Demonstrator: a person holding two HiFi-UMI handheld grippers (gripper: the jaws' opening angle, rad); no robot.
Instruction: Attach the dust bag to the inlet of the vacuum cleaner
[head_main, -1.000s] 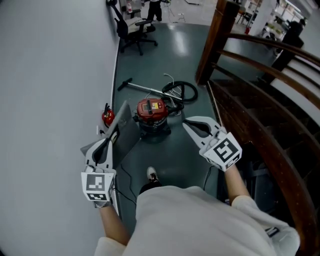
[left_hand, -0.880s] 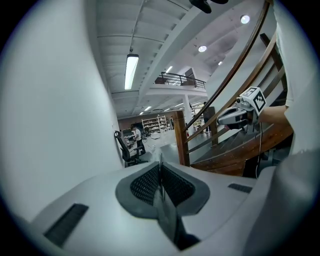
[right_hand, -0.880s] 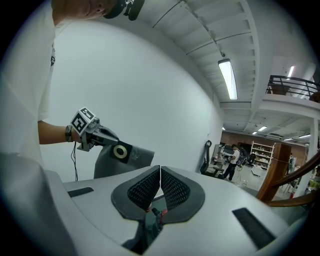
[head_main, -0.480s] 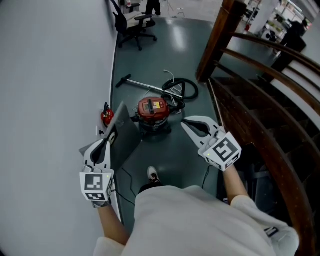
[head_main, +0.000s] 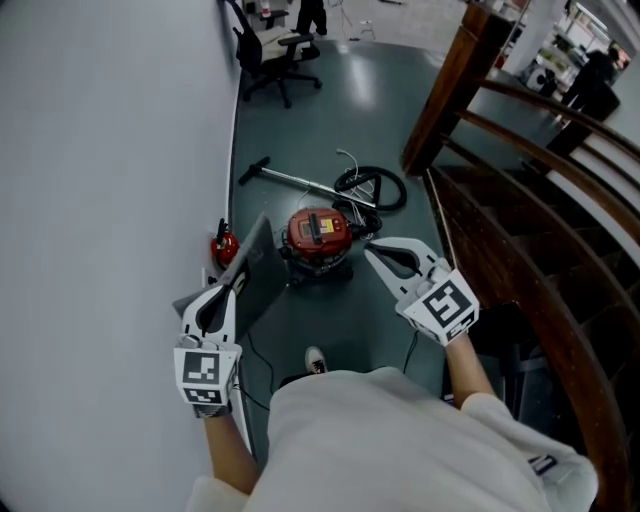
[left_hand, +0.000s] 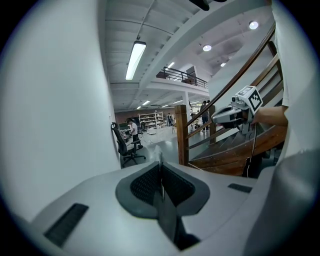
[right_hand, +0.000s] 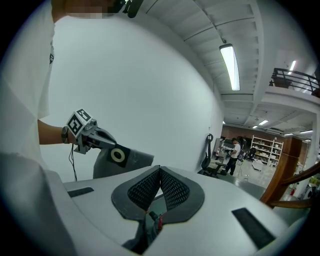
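A red-lidded vacuum cleaner (head_main: 319, 236) stands on the dark floor ahead of me. My left gripper (head_main: 236, 279) is shut on the edge of a flat grey dust bag (head_main: 252, 268), which hangs between it and the vacuum. In the left gripper view the bag shows as a thin sheet pinched at the left gripper (left_hand: 161, 168). From the right gripper view I see the dust bag (right_hand: 131, 159) with its round inlet hole. My right gripper (head_main: 371, 251) is shut and holds nothing, just right of the vacuum. The right gripper (right_hand: 160, 173) shows its pads together.
The vacuum's black hose (head_main: 374, 186) and wand (head_main: 293, 179) lie behind it. A red fire extinguisher (head_main: 224, 246) stands by the white wall (head_main: 110, 180) on the left. A wooden stair railing (head_main: 520, 230) runs along the right. An office chair (head_main: 276, 48) stands far ahead.
The vacuum cleaner now sits lower and nearer in the head view. Both grippers have come forward toward it, the left one still holding the bag.
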